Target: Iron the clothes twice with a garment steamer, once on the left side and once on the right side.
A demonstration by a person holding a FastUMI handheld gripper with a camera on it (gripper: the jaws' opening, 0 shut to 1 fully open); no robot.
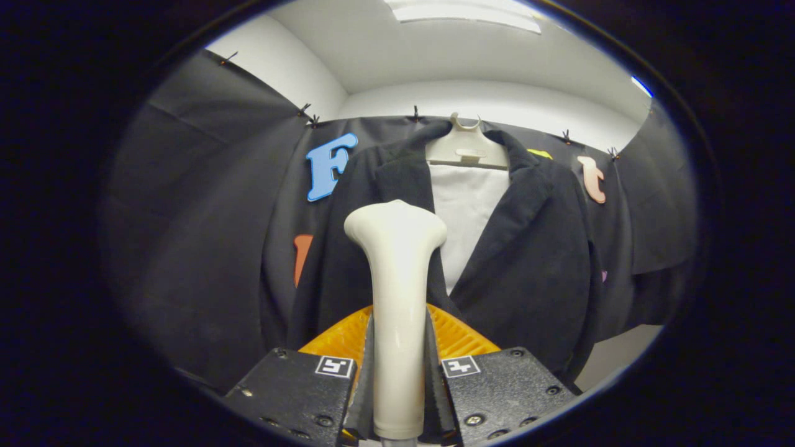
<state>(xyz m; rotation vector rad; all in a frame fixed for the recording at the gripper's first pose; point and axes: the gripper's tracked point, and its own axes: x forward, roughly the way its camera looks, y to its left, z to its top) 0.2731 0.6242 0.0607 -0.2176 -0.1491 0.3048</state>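
Cream plastic garment steamer (pixel 397 298) stands upright, clamped at its handle by both black gripper (pixel 397 397) fingers; head raised toward hanging dark wool coat (pixel 534 261), evidently positioned for a pass.

Black cloth wall (pixel 205 186), white ceiling (pixel 435 56), ceiling light panel (pixel 459 11) overhead

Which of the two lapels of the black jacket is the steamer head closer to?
The lapel just beyond the white steamer, which the gripper clamps. The other lapel lies across the white shirt, clear of the head.
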